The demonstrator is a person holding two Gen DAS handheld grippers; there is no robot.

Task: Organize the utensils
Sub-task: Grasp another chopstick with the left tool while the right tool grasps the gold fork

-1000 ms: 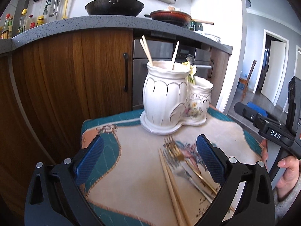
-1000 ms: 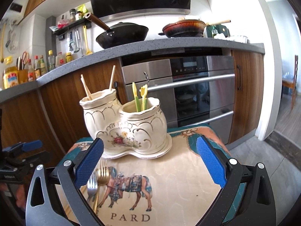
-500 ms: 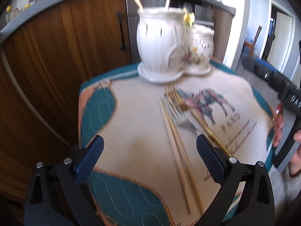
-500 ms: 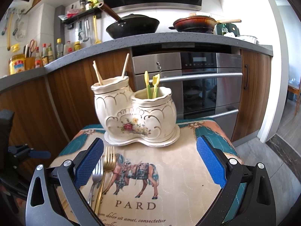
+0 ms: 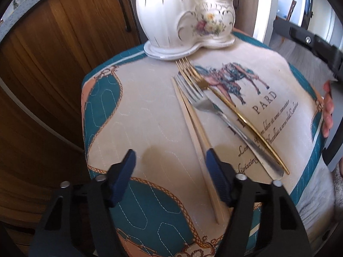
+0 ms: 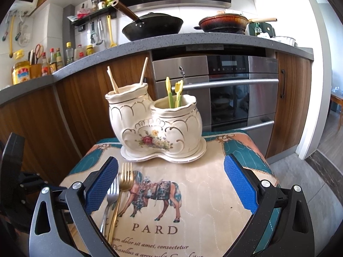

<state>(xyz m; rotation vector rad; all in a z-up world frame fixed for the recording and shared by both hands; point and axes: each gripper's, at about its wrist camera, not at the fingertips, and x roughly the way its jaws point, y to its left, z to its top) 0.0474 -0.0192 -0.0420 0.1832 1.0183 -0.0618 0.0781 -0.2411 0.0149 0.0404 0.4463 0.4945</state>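
A pair of wooden chopsticks [image 5: 193, 126] lies on the horse-print mat [image 5: 139, 111], with a silver fork [image 5: 205, 105] and a gold fork [image 5: 227, 102] to its right. My left gripper [image 5: 171, 167] points down over the chopsticks' near end. Its jaws are closing; the sticks lie between them, close to the right pad [image 5: 216, 175], and are not pinched. The white ceramic two-pot holder [image 6: 158, 128] stands at the mat's far side with chopsticks [image 6: 113, 81] and yellow-green utensils [image 6: 175, 94] inside. My right gripper [image 6: 171, 182] hovers open and holds nothing, near the gold fork [image 6: 126, 177].
Wooden cabinets [image 5: 53, 53] and a steel oven [image 6: 235, 94] stand close behind the small table. A wok [image 6: 154, 25] and a pan [image 6: 223, 23] sit on the counter above. The mat's edges drop off left and right. A person's hand [image 5: 328, 111] holds the right gripper's body [image 5: 310, 42].
My left gripper has tipped downward and sunk toward the chopsticks, and its jaws have narrowed. The right gripper has stayed nearly in place, still open.
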